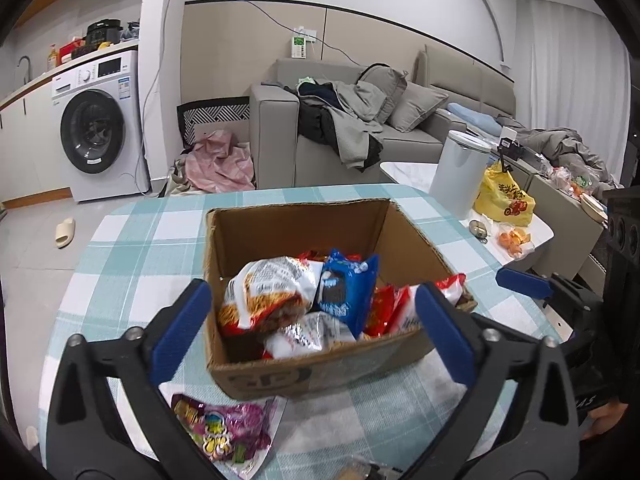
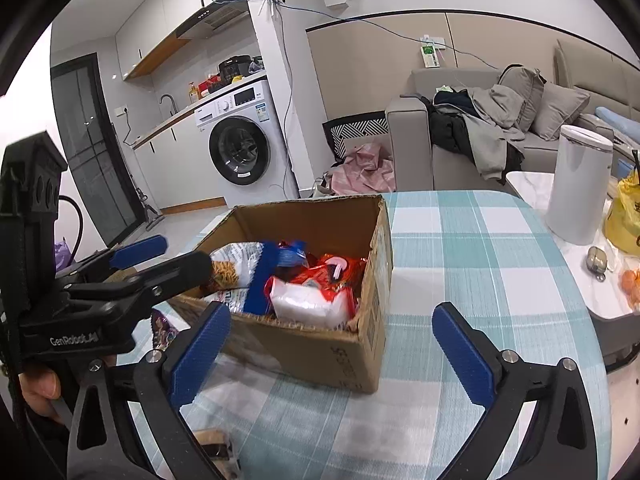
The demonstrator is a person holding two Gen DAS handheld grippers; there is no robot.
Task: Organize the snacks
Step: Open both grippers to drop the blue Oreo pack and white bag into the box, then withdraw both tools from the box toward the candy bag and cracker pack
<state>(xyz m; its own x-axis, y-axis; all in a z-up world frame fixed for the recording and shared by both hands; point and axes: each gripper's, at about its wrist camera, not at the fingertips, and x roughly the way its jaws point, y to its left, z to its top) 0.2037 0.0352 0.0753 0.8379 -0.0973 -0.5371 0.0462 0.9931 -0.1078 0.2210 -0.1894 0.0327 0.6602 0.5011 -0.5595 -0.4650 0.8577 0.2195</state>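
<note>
Left wrist view shows our left gripper [image 1: 312,320] and right gripper [image 2: 332,344] spread, empty; we should next pinch the purple foil snack packet [image 1: 224,432] at the table's near edge, before the brown cardboard box [image 1: 320,364].

Small home, open-plan flat: kitchen and living room share one space. Washing machine [image 1: 96,128] built in under a worktop with a sink tap [image 2: 168,101] and a range hood [image 2: 218,14] above. Grey sofa [image 1: 360,120] piled with clothes [image 1: 344,120] and cushions, slipper [image 1: 65,232] on the tiled floor, checked tablecloth [image 1: 132,248] on the counter. Domestic clutter all round.
</note>
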